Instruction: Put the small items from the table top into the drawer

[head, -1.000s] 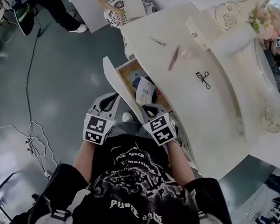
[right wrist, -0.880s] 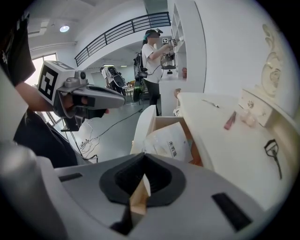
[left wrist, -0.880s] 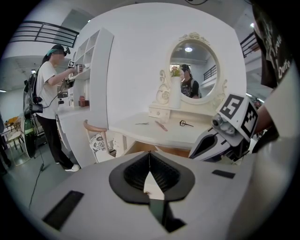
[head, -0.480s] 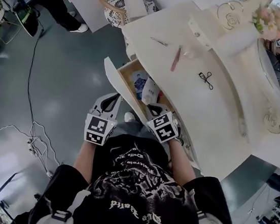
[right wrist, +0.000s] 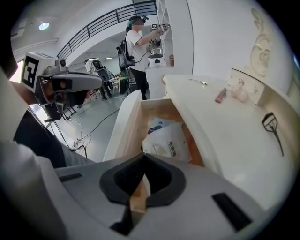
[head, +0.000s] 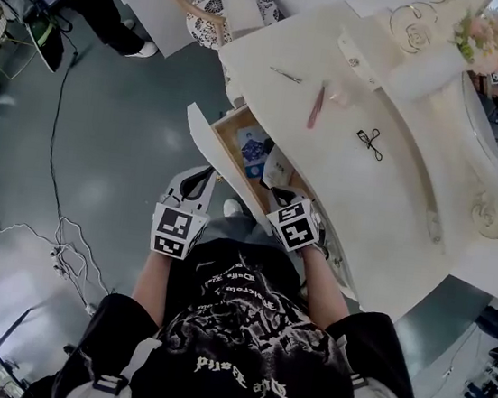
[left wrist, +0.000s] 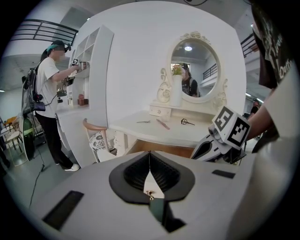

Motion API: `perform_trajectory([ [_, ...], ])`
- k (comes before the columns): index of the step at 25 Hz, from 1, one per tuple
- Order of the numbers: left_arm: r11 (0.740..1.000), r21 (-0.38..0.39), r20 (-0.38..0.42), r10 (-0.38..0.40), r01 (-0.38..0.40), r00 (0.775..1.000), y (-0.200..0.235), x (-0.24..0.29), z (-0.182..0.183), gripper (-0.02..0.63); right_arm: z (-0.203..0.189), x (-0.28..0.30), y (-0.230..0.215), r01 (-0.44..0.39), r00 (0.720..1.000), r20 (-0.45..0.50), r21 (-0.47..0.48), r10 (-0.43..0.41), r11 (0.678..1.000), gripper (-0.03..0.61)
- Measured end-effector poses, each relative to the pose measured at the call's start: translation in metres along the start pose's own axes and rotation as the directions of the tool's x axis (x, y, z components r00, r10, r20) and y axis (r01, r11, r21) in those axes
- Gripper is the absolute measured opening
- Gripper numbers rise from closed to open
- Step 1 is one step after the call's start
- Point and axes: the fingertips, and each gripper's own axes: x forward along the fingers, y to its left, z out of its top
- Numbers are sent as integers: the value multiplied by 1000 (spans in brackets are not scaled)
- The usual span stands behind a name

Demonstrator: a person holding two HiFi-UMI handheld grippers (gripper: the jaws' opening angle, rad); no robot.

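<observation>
- The right claw (right wrist: 143, 161), closed and empty, has been lowered slightly over the drawer (head: 204, 138).
- The drawer is left open for further items.
- The left claw (left wrist: 149, 159), also closed and empty, is parked beside the drawer.

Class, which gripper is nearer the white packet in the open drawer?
Right. The right gripper hangs over the drawer beside the white packet; the left gripper sits outside the drawer front, farther off.

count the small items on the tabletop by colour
silver: 1, tweezers
pink: 2, stick and pale lump
black: 1, curler
total: 4
</observation>
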Motion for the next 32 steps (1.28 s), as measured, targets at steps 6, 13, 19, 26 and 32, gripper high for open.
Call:
perform_trajectory([
  [6,1000,2,-7,-21,21,1000,0,4,-2,17,-6,2,-6,34,999,-31,27,-33,999,11],
  [13,998,19,-12,-57,57,998,-6,9,-1,17,-14,6,-16,76,995,-64,71,-72,995,11],
  [19,996,34,-18,-87,87,996,-11,15,1,17,-16,5,-25,113,992,-75,101,-105,989,11],
  [26,993,56,-26,-102,104,994,-13,18,4,17,-17,7,-33,153,986,-89,130,-143,980,12],
  [32,992,60,-26,-110,111,994,-16,17,3,17,-19,10,-36,163,984,-94,152,-150,975,12],
])
